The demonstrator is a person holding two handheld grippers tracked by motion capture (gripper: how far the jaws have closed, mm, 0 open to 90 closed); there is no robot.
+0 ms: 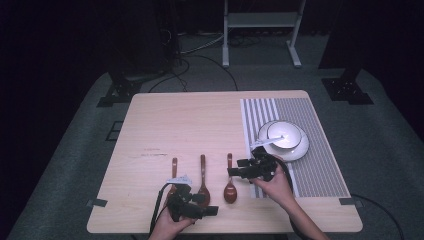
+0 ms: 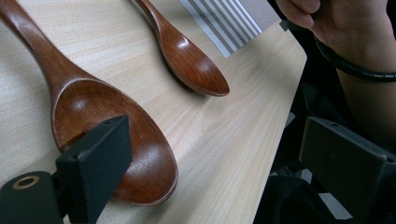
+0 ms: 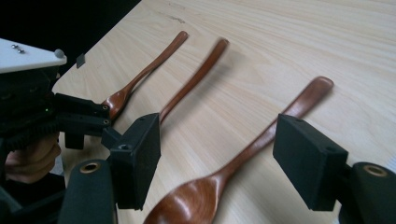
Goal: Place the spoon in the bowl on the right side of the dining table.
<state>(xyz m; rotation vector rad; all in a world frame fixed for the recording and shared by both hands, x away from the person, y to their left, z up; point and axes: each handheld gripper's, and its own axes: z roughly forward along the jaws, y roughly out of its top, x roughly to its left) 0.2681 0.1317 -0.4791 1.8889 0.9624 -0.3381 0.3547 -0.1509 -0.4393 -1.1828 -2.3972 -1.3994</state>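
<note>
While the high view blurs it, the right hand-held gripper (image 3: 217,163) straddles the rightmost spoon (image 3: 243,158), wide open, empty.

count on the table (image 1: 165,125): 3 brown wooden spoons, laid side by side, namely the left spoon (image 1: 173,172), the middle spoon (image 1: 203,180) and the right spoon (image 1: 230,182). 1 striped placemat (image 1: 320,150). 1 white plate (image 1: 299,150), bearing 1 white bowl (image 1: 292,131). 1 white spoon (image 1: 272,141) in that bowl. 2 hand-held grippers: left gripper (image 1: 212,210), right gripper (image 1: 232,171).
</note>
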